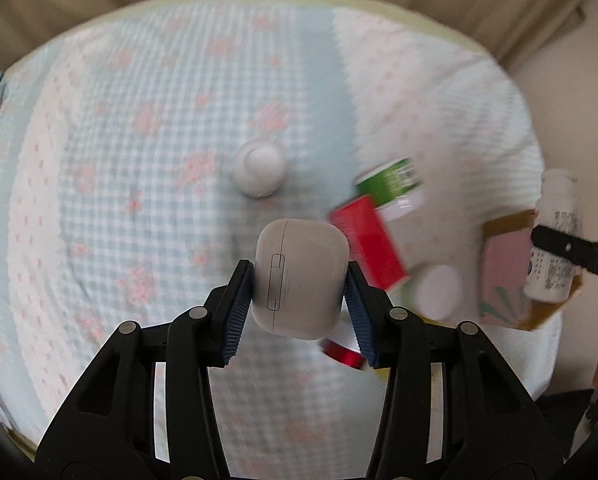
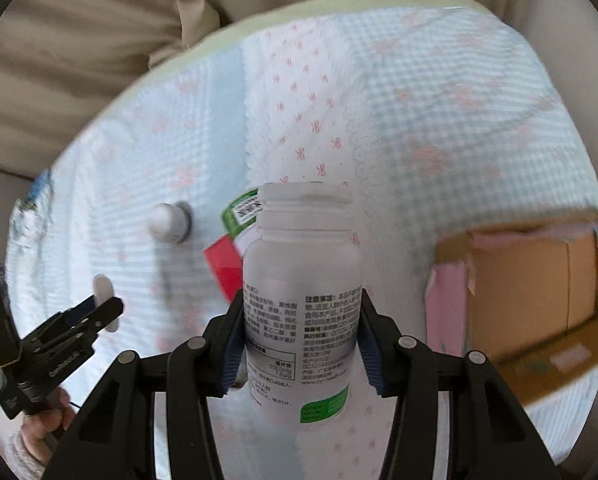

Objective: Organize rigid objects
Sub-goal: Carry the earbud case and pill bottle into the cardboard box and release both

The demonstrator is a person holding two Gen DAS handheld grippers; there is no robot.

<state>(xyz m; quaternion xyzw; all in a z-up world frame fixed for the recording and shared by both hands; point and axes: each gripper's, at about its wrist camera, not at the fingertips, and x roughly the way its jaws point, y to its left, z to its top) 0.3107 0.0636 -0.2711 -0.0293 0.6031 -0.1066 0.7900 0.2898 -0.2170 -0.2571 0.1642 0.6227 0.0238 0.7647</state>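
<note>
Gripping the smooth earbud case [image 1: 299, 280], the left gripper [image 1: 301, 300] could let it slip; the right gripper [image 2: 301, 332] clamps a pill bottle [image 2: 301, 292], cardboard box [image 2: 539, 280] at three o'clock.

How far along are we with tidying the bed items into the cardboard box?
Done: nothing shows inside the cardboard box yet. In hand: the left gripper holds a white earbuds case, the right gripper a white pill bottle. Left on the bedspread: a round white item, a red box, a green-labelled box.
</note>
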